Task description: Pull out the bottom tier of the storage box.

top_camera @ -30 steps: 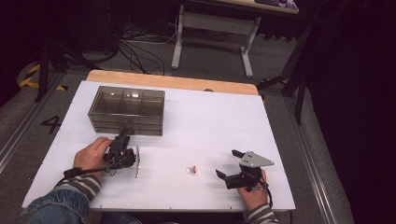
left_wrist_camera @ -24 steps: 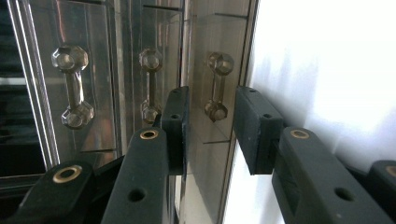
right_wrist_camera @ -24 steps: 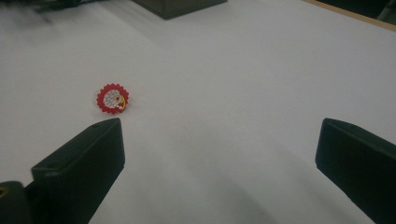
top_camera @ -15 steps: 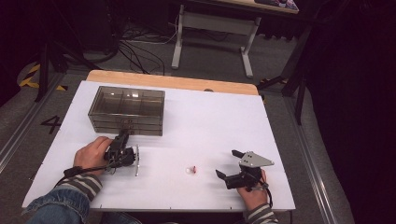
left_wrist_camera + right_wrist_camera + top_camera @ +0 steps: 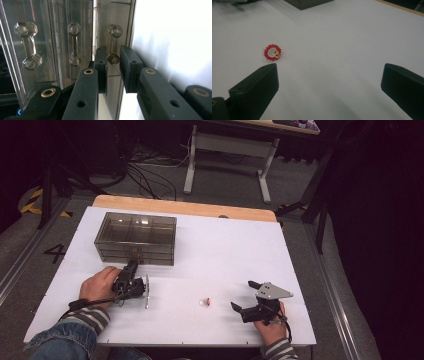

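A smoky clear drawer box (image 5: 135, 237) stands at the table's far left. My left gripper (image 5: 132, 265) reaches its front face, turned on its side. In the left gripper view this gripper (image 5: 113, 66) has its jaws drawn close on the lower end of a clear drawer handle (image 5: 114, 42), with two more handles (image 5: 27, 45) off to the left. A small red disc with a toothed rim and a white face (image 5: 204, 301) lies near the front middle. My right gripper (image 5: 241, 295) rests open to its right, and the disc (image 5: 272, 52) sits just beyond its left jaw.
The white table top (image 5: 225, 250) has a wooden strip (image 5: 185, 207) along its far edge. Beyond it on the floor are cables (image 5: 145, 167) and a grey desk frame (image 5: 227, 150). A striped sleeve (image 5: 87, 317) lies at the front left.
My left gripper has edged forward to the front of the drawer box. The right gripper and the red disc have stayed put.
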Available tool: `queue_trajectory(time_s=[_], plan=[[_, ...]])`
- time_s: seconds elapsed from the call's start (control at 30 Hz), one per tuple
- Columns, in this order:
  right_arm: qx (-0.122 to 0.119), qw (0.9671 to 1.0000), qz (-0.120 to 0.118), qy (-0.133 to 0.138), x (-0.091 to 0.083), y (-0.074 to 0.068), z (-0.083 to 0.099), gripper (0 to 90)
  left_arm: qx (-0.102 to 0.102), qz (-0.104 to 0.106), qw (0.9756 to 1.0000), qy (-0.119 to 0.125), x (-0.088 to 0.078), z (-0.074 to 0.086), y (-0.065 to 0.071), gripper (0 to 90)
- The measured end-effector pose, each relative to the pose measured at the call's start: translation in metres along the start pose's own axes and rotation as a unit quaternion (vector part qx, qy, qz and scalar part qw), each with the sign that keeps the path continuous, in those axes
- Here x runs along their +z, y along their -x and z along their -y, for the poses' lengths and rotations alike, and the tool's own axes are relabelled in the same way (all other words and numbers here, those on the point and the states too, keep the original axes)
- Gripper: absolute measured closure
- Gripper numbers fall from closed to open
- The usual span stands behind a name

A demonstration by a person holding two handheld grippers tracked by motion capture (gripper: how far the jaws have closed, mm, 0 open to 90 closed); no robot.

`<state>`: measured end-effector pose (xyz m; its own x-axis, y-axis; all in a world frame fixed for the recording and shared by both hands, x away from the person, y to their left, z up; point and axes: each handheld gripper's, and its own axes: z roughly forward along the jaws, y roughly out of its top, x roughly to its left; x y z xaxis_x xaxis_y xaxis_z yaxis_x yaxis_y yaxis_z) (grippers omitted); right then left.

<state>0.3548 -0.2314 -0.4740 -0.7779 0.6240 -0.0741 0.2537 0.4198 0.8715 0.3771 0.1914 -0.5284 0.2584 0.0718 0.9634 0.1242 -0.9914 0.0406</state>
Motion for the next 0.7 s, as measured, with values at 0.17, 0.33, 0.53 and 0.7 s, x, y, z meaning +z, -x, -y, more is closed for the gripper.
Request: queue_trajectory(time_s=[0.17,0.33,0.53,0.7], plan=[[0.0,1.0,0.001,0.0,0.0,0.0001,0.0,2.0,0.0,-0.004,1.0,0.002,0.0003,0.0002,0.0005,77.0],[0.0,1.0,0.001,-0.001,0.0002,0.0,0.0,2.0,0.002,-0.009,1.0,-0.001,0.0002,-0.0003,0.0018,77.6],[0.001,1.0,0.002,-0.001,0.0001,0.0,0.0,2.0,0.005,-0.015,0.9999,0.0,0.0008,-0.0008,0.0027,78.0],[0.002,1.0,0.002,-0.001,0.0002,0.0001,0.0,2.0,0.003,-0.015,0.9999,0.002,0.001,-0.0005,0.0027,78.0]])
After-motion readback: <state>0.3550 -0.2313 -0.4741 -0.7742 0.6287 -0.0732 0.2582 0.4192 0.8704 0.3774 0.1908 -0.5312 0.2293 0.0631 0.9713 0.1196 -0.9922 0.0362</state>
